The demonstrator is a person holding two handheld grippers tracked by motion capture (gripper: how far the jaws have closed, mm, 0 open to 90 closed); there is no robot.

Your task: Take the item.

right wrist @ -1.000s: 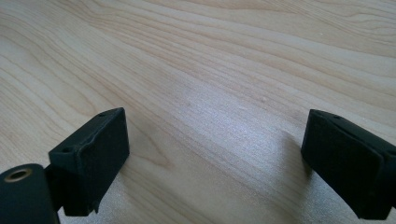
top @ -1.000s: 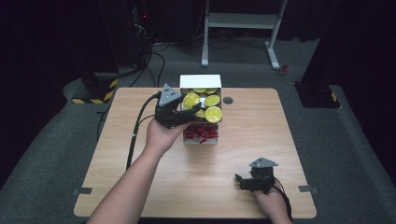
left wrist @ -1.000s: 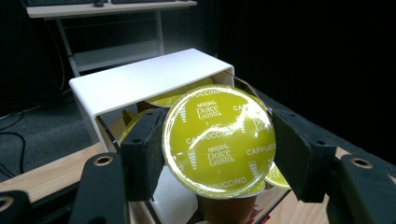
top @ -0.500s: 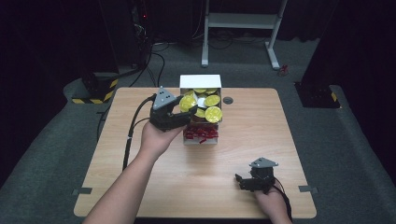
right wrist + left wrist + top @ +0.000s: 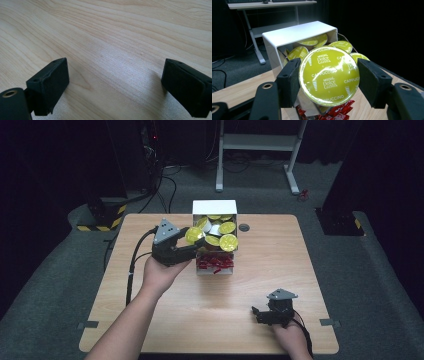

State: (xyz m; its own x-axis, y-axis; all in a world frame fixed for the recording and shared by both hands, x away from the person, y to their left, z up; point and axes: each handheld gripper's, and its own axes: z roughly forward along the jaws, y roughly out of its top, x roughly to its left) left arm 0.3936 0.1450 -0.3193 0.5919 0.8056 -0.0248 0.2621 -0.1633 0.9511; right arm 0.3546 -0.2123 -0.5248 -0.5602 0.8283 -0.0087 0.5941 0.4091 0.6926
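Coffee pod (image 5: 329,75) sits clamped between the jaws of my left tongs (image 5: 192,240), foil lid facing me, at the box's (image 5: 215,207) nine o'clock edge on the table (image 5: 300,270). I judge I'm mid-lift, drawing one pod from the heap (image 5: 220,232); next it needs a steady carry to clear the rim. Its lid is round, glossy, yellow-green foil; the box is smooth and white, with red packets (image 5: 215,264) below. My right tongs (image 5: 260,315) rest at five o'clock, spread wide, nothing in them, over pale wood grain.

left tongs (image 5: 192,251) raised, clamped on load | right tongs (image 5: 259,315) low, jaws spread wide
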